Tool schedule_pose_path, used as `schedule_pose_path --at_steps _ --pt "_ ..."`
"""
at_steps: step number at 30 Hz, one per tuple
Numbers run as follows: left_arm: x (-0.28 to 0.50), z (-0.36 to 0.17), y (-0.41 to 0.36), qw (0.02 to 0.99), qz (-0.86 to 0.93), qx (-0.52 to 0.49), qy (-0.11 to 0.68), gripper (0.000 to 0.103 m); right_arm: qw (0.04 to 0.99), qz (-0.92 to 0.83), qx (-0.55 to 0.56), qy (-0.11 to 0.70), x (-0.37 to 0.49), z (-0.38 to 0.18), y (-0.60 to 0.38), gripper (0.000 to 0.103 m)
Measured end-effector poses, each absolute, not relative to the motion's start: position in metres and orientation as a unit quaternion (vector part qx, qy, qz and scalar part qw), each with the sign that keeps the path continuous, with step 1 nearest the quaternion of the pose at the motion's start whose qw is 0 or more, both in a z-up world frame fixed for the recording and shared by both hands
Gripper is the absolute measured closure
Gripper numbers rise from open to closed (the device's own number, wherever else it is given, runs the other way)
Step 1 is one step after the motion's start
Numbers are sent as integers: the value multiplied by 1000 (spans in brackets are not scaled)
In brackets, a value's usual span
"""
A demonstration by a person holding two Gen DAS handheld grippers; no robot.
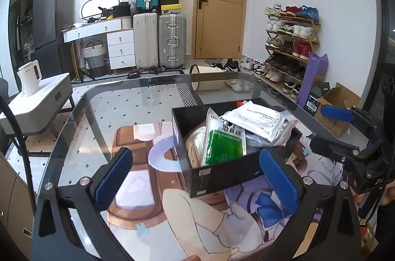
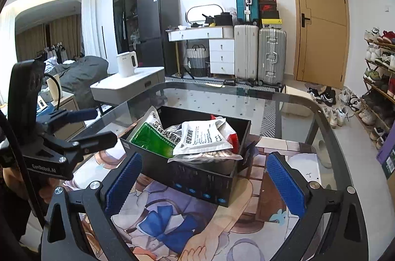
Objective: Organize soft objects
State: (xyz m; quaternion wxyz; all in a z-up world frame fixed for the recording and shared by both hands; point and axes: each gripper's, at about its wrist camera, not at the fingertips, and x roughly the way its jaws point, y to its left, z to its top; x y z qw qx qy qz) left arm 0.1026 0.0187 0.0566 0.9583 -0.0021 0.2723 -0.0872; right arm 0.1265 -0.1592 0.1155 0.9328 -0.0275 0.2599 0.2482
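On the glass counter (image 1: 128,98) we see a black box (image 1: 222,172) of soft packets (image 2: 205,137); our left hand-held gripper (image 1: 197,177) and right hand-held gripper (image 2: 205,182) both gape wide, empty.

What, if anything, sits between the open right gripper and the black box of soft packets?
Nothing visible does. The right gripper has its jaws wide open and empty, with only bare glass table between it and the black box's near wall.

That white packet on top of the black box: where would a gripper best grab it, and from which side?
Probably by the white packet's near edge, which overhangs the green packet and sticks up free above the black box. Come from above and the front with jaws across that thin flat edge; the box walls block a lower approach.
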Motion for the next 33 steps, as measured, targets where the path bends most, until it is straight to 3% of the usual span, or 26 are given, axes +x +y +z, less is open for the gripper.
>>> schedule_pose_path --at_steps 33 --pt "85 32 26 973 -48 -41 222 0 948 241 -27 208 105 98 -159 1"
